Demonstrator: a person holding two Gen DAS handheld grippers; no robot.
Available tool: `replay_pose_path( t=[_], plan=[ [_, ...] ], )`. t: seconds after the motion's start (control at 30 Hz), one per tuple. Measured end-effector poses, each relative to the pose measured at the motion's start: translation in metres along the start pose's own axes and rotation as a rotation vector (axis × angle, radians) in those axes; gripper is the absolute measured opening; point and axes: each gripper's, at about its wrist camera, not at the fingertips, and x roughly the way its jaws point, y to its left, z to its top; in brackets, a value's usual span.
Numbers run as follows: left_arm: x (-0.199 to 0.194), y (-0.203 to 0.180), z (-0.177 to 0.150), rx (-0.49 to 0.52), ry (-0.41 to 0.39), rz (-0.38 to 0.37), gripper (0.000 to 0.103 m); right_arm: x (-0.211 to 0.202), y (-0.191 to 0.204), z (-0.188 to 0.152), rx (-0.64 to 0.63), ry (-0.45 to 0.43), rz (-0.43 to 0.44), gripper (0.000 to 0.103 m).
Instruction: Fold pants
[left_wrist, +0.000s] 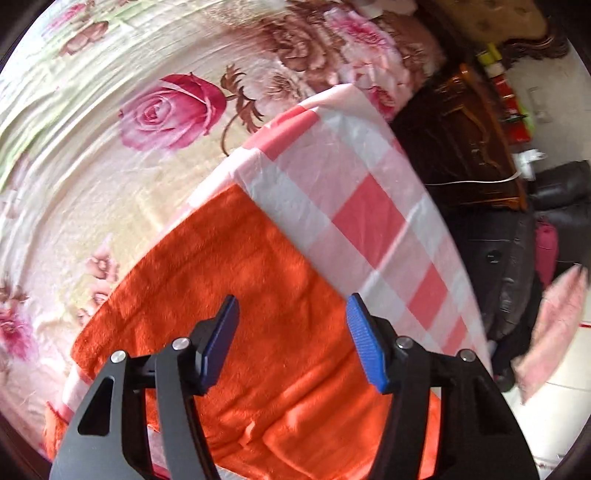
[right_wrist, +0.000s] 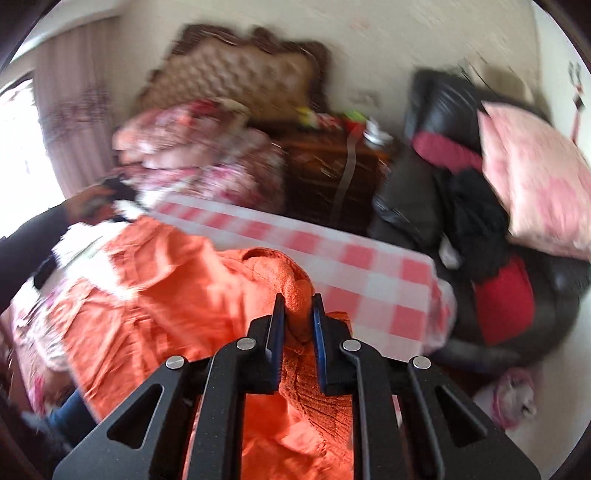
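Right claw (right_wrist: 298, 306) pinches a bunched fold of the fuzzy orange fleece pants (left_wrist: 236, 295). Left claw (left_wrist: 291, 336), spread and empty, hovers over the pants' flat panel beside the pink-checked tablecloth (left_wrist: 369, 192).

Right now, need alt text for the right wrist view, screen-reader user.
The right gripper is shut on a bunched fold of the orange pants, which lie rumpled over a pink-and-white checked cloth. Behind, blurred by motion, are a tufted headboard, a dark wooden cabinet and a black chair with a pink pillow on it.
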Motion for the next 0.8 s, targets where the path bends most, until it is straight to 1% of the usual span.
replay_pose_path(
  t=[0.13, 0.17, 0.2, 0.27, 0.3, 0.33, 0.37, 0.4, 0.43, 0.47, 0.53, 0.6, 0.67, 0.73, 0.77, 0.8],
  plan=[
    [0.012, -0.016, 0.005, -0.006, 0.034, 0.100, 0.060, -0.036, 0.028, -0.010, -0.052, -0.048, 0.107, 0.015],
    [0.015, -0.020, 0.006, 0.002, 0.036, 0.133, 0.060, -0.045, 0.033, -0.013, -0.062, -0.056, 0.136, 0.015],
    [0.021, -0.023, 0.006, 0.005, 0.037, 0.182, 0.060, -0.052, 0.037, -0.015, -0.069, -0.065, 0.163, 0.015],
    [0.025, -0.030, 0.005, 0.022, 0.029, 0.237, 0.060, -0.068, 0.039, -0.020, -0.062, -0.085, 0.211, 0.015],
    [0.026, -0.035, 0.003, 0.042, 0.027, 0.265, 0.054, -0.073, 0.039, -0.022, -0.057, -0.092, 0.221, 0.014],
    [0.025, -0.038, 0.002, 0.063, 0.021, 0.290, 0.037, -0.078, 0.038, -0.024, -0.051, -0.098, 0.230, 0.014],
    [0.024, -0.039, 0.001, 0.083, 0.011, 0.289, 0.023, -0.082, 0.037, -0.025, -0.047, -0.102, 0.233, 0.014],
    [0.023, -0.038, 0.001, 0.080, 0.020, 0.273, 0.001, -0.085, 0.036, -0.027, -0.044, -0.105, 0.233, 0.014],
    [0.018, -0.034, -0.002, 0.065, 0.022, 0.242, 0.000, -0.087, 0.034, -0.028, -0.039, -0.107, 0.225, 0.014],
    [0.007, -0.028, -0.004, 0.055, 0.011, 0.194, 0.000, -0.088, 0.032, -0.029, -0.035, -0.107, 0.214, 0.014],
    [-0.011, -0.020, -0.011, 0.052, 0.000, 0.118, 0.000, -0.088, 0.026, -0.030, -0.028, -0.104, 0.184, 0.014],
    [-0.042, -0.003, -0.022, 0.034, -0.019, 0.014, 0.000, -0.086, 0.020, -0.030, -0.023, -0.105, 0.155, 0.014],
    [-0.069, 0.015, -0.037, 0.030, -0.042, -0.068, 0.000, -0.082, 0.012, -0.030, -0.014, -0.107, 0.104, 0.014],
    [-0.108, 0.048, -0.066, 0.017, -0.082, -0.197, 0.000, -0.079, 0.005, -0.034, -0.006, -0.109, 0.069, 0.014],
    [-0.120, 0.060, -0.079, 0.016, -0.097, -0.235, 0.000, -0.078, 0.001, -0.038, 0.004, -0.107, 0.053, 0.014],
    [-0.138, 0.091, -0.105, 0.012, -0.132, -0.303, 0.000, -0.078, -0.002, -0.044, 0.016, -0.103, 0.044, 0.014]
  ],
)
